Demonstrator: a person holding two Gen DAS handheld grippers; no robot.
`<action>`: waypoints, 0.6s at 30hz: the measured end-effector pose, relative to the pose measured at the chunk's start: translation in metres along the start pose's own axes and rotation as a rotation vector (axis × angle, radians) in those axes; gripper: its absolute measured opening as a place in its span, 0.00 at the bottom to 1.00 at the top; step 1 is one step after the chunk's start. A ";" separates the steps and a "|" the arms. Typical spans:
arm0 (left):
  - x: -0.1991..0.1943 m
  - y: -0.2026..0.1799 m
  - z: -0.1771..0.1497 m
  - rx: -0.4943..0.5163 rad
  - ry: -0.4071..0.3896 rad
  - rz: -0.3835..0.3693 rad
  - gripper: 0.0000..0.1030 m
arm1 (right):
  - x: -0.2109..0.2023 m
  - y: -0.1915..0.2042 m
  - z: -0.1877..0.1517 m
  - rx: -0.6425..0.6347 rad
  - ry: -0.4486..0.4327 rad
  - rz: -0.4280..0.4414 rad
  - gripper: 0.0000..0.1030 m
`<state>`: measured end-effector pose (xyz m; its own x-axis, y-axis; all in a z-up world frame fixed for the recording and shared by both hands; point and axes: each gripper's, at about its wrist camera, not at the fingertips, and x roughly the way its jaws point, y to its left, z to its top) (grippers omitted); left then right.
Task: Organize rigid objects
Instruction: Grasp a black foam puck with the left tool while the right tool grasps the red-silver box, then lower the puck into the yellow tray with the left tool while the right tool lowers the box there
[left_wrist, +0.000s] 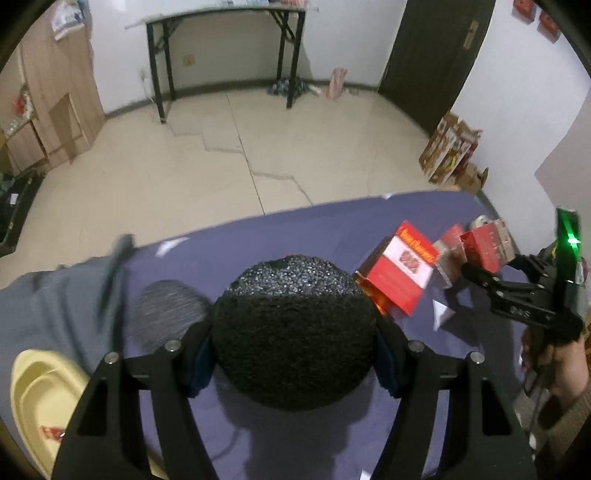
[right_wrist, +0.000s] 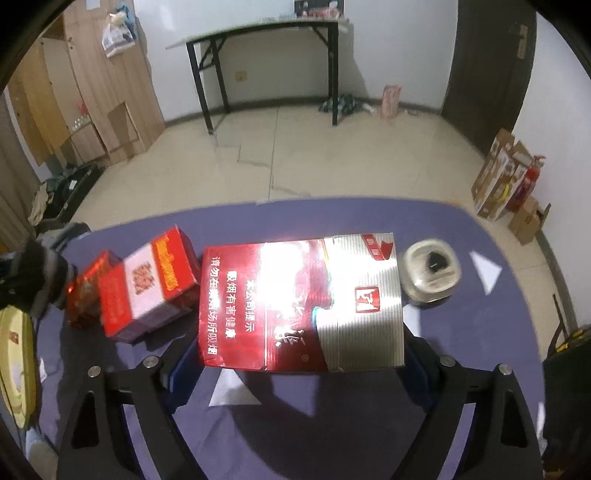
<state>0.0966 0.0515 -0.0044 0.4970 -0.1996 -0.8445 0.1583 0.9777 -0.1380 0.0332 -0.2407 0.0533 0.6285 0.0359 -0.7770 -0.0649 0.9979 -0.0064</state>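
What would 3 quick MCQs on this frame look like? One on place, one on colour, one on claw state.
1. Where is the clear round container relative to the red-and-silver carton?
A. To its right on the cloth
B. On top of it
C. Inside the yellow tray

2. What colour is the cloth on the table?
A. Green
B. Purple-blue
C. White

3. What does the left claw hold?
A. Nothing
B. A red box
C. A black sparkly ball

Answers:
1 A: in the right wrist view it sits on the cloth just right of the carton.
2 B: both views show purple-blue fabric.
3 C: the ball sits clamped between its fingers, while the right claw grips the carton.
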 end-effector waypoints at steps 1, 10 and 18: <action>-0.016 0.005 -0.003 -0.005 -0.015 0.001 0.68 | -0.006 0.000 0.000 -0.003 -0.005 0.005 0.87; -0.155 0.101 -0.067 -0.205 -0.150 0.010 0.68 | -0.066 0.016 -0.011 -0.033 -0.088 0.198 0.87; -0.229 0.208 -0.149 -0.373 -0.193 0.089 0.68 | -0.130 0.130 0.000 -0.233 -0.136 0.625 0.86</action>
<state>-0.1114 0.3105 0.0833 0.6505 -0.0874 -0.7544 -0.1945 0.9411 -0.2767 -0.0570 -0.1158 0.1530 0.5099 0.6234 -0.5928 -0.6029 0.7505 0.2706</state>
